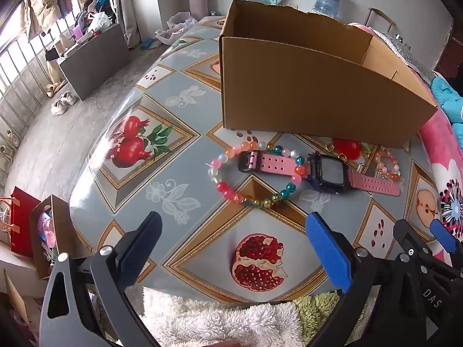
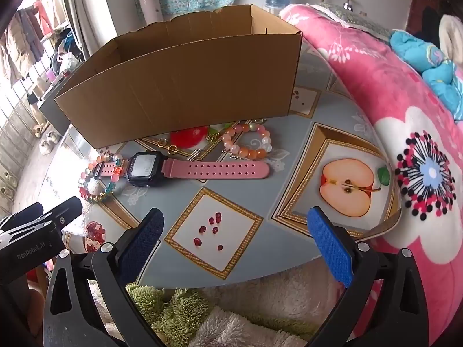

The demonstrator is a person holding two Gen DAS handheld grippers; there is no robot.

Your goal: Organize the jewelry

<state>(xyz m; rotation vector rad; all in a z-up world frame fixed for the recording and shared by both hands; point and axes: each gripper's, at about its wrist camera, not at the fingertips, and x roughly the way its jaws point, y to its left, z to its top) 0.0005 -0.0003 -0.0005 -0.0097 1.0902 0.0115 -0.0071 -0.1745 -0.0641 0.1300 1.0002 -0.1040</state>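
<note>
**Both claws released, jewelry spread before the box**

Your left claw (image 1: 234, 248) hangs over the near edge of the bench (image 1: 185, 173), its jaws spread wide with nothing between them. Under it in the left wrist view lies a printed split pomegranate, with fluffy white and green fabric at 6 o'clock. Your right claw (image 2: 235, 243) is likewise released and empty, above a printed square with red seeds; its black frame shows at 4 o'clock in the left view.

Past the left claw, toward 12 o'clock, lies the bead ring (image 1: 254, 173), a loop of pink, red, teal and amber beads flat on the cloth. The watch (image 1: 328, 173) lies across it: the buckle end of its pink strap rests inside the loop, the strap crosses the beads, and the dark face sits just outside the ring at 3 o'clock. Its long strap runs on to the right. In the right wrist view the watch (image 2: 144, 169) lies at 10 o'clock from the claw, strap pointing to 3 o'clock.

Beyond the watch lies a gold chain (image 2: 170, 147), just beside the box. To its right, the peach bracelet (image 2: 249, 141) of orange, pink and white beads lies near the strap's tip without touching it.

Farthest stands the box (image 1: 318, 92), open-topped cardboard, upright on the bench. A pink floral blanket (image 2: 390, 92) lies along the bench's right side.
</note>
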